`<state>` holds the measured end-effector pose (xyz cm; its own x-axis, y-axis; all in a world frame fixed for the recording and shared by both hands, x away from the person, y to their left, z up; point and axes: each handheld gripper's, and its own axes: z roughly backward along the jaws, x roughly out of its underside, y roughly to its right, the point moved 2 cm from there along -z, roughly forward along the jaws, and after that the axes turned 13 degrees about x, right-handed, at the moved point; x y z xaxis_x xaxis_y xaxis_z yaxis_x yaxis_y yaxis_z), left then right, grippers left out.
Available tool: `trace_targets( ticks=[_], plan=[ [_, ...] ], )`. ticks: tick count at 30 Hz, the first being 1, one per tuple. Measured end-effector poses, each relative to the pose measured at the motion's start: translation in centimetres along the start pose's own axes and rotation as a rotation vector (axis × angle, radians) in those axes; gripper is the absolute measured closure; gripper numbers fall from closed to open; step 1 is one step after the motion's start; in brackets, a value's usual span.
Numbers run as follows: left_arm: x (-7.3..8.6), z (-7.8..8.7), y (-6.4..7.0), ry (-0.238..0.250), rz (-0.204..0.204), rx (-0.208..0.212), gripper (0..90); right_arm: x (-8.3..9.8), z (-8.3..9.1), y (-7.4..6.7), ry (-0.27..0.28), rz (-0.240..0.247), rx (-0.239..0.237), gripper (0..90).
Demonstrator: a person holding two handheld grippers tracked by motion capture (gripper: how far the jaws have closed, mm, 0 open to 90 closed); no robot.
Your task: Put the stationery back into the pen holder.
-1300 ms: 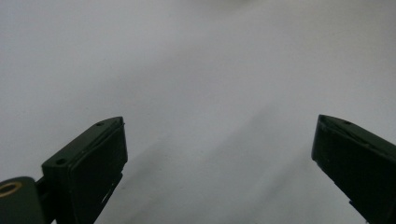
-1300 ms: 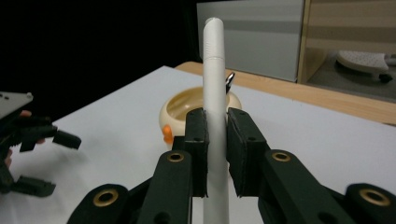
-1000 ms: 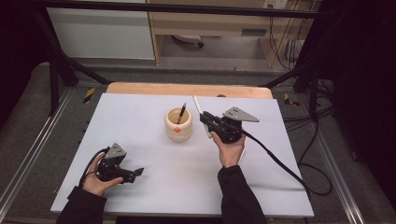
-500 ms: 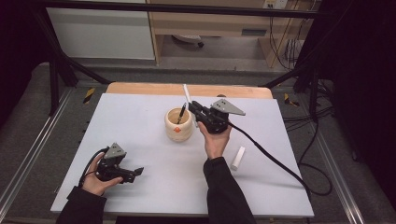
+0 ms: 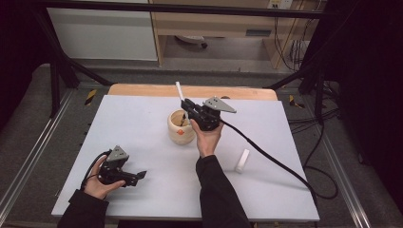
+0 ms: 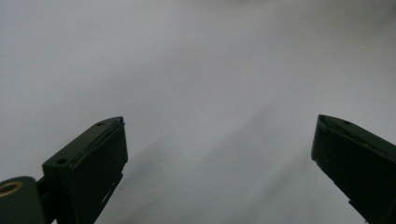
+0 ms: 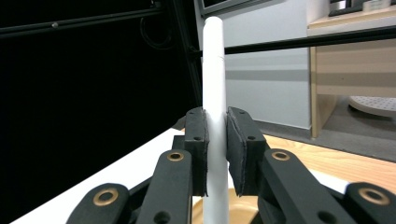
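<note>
My right gripper (image 5: 187, 105) is shut on a slim white stick (image 5: 179, 90) that points up and away. It hovers over the right rim of a round wooden cup (image 5: 179, 129), which has a dark item (image 5: 182, 119) standing inside. In the right gripper view the stick (image 7: 214, 70) rises upright between the two pads (image 7: 197, 140), with the cup's rim just below. My left gripper (image 5: 140, 176) rests low at the table's front left, held in a hand. Its jaws stand wide apart over bare table, and nothing lies between them (image 6: 219, 154).
A short white cylinder (image 5: 242, 160) lies on the white tabletop (image 5: 142, 123) to the right of my right forearm. A wooden strip (image 5: 142, 90) runs along the table's far edge. The right gripper's cable (image 5: 280, 164) trails off the front right.
My right gripper has carried the white stick leftward, from right of the cup to over its rim. The short white cylinder now shows on the table. The left gripper has not moved.
</note>
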<state>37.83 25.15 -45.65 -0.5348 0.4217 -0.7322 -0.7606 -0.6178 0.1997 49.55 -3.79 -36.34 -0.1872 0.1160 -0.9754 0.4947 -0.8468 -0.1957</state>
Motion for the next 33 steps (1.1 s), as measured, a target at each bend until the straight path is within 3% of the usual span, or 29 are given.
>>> trace_targets(
  ticks=[7, 18, 33],
  plan=[
    [0.0, 0.1, 0.0, 0.007, 0.003, 0.0, 3.7, 0.7, -1.8, -0.5, -0.008, 0.008, -0.023, 79.0],
    [0.0, 0.0, -0.1, 0.005, 0.006, 0.004, 3.7, 2.6, -3.7, 0.5, -0.056, 0.006, -0.009, 79.0],
    [0.1, 0.0, -0.2, 0.003, 0.006, 0.0, 3.8, 4.2, -4.3, 0.7, -0.074, 0.05, -0.01, 79.0]
  ],
)
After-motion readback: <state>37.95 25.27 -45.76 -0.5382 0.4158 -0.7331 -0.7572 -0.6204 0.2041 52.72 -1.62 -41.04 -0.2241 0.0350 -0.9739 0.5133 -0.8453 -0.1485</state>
